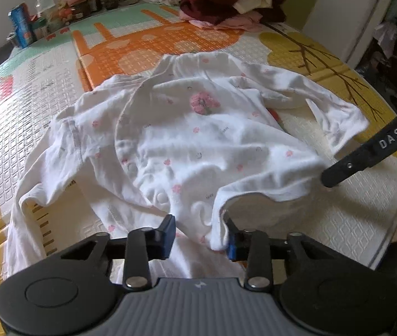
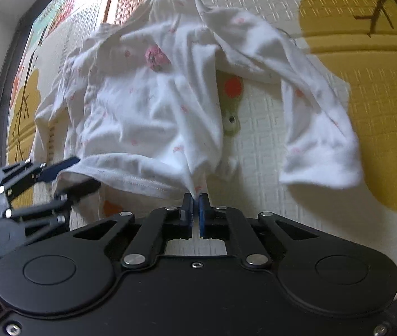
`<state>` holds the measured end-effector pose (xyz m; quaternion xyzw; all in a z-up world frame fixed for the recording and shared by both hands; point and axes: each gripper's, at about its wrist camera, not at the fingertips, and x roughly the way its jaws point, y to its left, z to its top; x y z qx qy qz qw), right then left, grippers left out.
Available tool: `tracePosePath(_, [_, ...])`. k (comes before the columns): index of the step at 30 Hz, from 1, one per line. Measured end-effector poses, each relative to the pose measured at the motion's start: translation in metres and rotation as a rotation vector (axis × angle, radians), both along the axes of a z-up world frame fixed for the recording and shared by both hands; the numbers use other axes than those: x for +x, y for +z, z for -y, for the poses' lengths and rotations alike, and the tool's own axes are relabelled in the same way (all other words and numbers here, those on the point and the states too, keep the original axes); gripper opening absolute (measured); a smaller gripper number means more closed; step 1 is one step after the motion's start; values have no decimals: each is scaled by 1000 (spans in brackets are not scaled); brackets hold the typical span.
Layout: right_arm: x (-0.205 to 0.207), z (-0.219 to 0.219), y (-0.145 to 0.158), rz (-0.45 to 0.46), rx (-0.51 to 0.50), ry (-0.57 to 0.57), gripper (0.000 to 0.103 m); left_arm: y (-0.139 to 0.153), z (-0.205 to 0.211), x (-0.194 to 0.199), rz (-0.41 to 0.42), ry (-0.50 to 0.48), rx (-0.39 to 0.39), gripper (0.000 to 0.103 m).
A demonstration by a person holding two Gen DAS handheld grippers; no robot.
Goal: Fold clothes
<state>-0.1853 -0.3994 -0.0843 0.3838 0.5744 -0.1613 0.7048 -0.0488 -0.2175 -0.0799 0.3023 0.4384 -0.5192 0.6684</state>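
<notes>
Right gripper (image 2: 195, 200) up close, fingers pinched tight on the hem of the white baby garment (image 2: 153, 106), cloth caught between the blue pads. Left gripper (image 1: 199, 233) sits at the near edge of the same hem, fingers parted, fabric draped between them and brushing one pad, not clamped. The garment lies spread and rumpled on the patterned play mat (image 1: 44, 89). Far back, a pile of folded clothes (image 1: 232, 2), jars and cans (image 1: 55, 14) beside it.
</notes>
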Motion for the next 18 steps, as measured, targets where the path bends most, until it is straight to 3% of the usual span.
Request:
tracePosePath(9, [-16, -6, -1, -72, 32, 41, 3, -12, -5, -13, 47, -135, 88, 36])
tracePosePath(18, [-22, -2, 6, -53, 34, -15, 13, -9, -9, -9, 84, -115, 104, 41])
